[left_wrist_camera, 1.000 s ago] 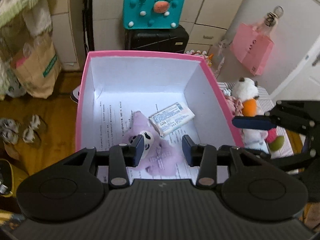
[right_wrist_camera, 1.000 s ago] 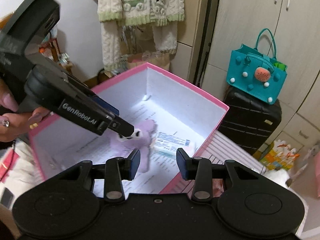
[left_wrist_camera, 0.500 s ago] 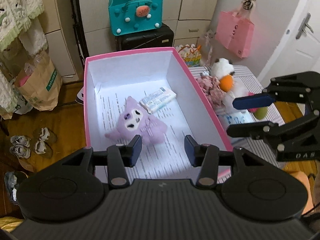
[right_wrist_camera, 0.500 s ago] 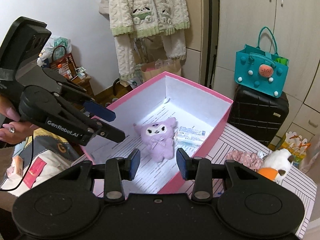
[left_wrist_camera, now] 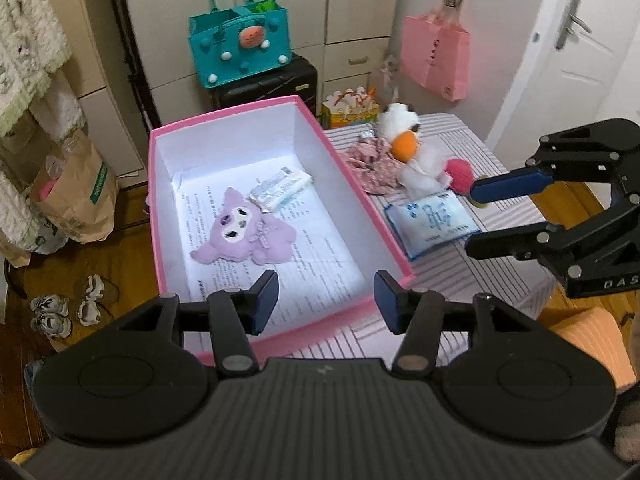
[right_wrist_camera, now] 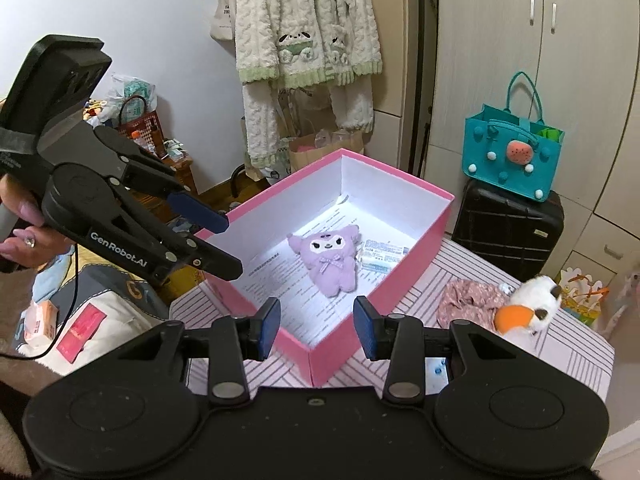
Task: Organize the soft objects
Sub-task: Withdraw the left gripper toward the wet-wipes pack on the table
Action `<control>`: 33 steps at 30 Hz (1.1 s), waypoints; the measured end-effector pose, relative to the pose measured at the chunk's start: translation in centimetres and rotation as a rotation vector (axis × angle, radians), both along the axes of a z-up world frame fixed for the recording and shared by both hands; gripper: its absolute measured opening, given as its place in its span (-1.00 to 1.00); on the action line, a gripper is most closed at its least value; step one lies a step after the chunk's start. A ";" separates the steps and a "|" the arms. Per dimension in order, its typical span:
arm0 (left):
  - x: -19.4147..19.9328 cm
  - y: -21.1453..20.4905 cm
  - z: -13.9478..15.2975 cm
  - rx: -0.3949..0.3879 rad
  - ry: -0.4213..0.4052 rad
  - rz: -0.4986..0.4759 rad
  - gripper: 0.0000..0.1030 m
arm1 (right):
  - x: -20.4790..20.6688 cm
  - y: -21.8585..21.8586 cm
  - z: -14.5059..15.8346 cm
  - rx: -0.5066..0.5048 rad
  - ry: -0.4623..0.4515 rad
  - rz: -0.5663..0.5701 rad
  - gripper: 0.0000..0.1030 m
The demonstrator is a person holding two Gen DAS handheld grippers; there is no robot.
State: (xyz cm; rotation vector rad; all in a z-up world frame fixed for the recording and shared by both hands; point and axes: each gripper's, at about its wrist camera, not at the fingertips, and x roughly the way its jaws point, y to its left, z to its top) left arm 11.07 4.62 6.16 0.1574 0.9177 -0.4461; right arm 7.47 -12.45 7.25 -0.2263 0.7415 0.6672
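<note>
- The left gripper point(left_wrist_camera: 326, 300) hung above the near end of the pink box point(left_wrist_camera: 344, 168), its fingers spread apart with nothing between them.
- The right gripper point(right_wrist_camera: 316, 326) was held over the near corner of the box, fingers likewise spread and empty.
- A purple plush toy point(left_wrist_camera: 244, 232) lay face up on the printed paper point(left_wrist_camera: 320, 276) lining the box floor.
- A small tissue pack point(left_wrist_camera: 280, 192) lay in the box, touching the toy's head.
- Outside the box, on the striped tablecloth point(left_wrist_camera: 460, 272), lay a white and orange plush point(left_wrist_camera: 412, 148), a pink floral cloth point(left_wrist_camera: 372, 164), a pink ball point(left_wrist_camera: 460, 174) and a blue-and-white packet point(left_wrist_camera: 432, 224).
- A teal bag point(right_wrist_camera: 512, 152) sat on a black suitcase point(right_wrist_camera: 508, 224) behind the box.
</note>
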 end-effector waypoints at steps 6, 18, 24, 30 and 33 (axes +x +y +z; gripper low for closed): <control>-2.0 -1.6 0.4 0.031 -0.007 -0.045 0.08 | -2.4 -1.7 0.3 -0.006 -0.013 -0.013 -0.11; -4.9 -5.1 -0.3 0.066 0.002 -0.133 0.17 | -6.0 -5.5 -0.5 -0.002 -0.012 -0.048 -0.10; -4.6 -7.3 -1.7 0.030 0.032 -0.174 0.16 | -6.7 -7.8 -2.2 0.005 0.011 -0.086 -0.09; -4.1 -9.6 -2.5 0.000 -0.006 -0.195 0.16 | -6.0 -10.0 -4.6 0.026 0.051 -0.117 -0.05; -3.6 -10.7 -3.1 -0.021 -0.040 -0.195 0.16 | -5.7 -10.9 -6.0 0.031 0.036 -0.131 -0.02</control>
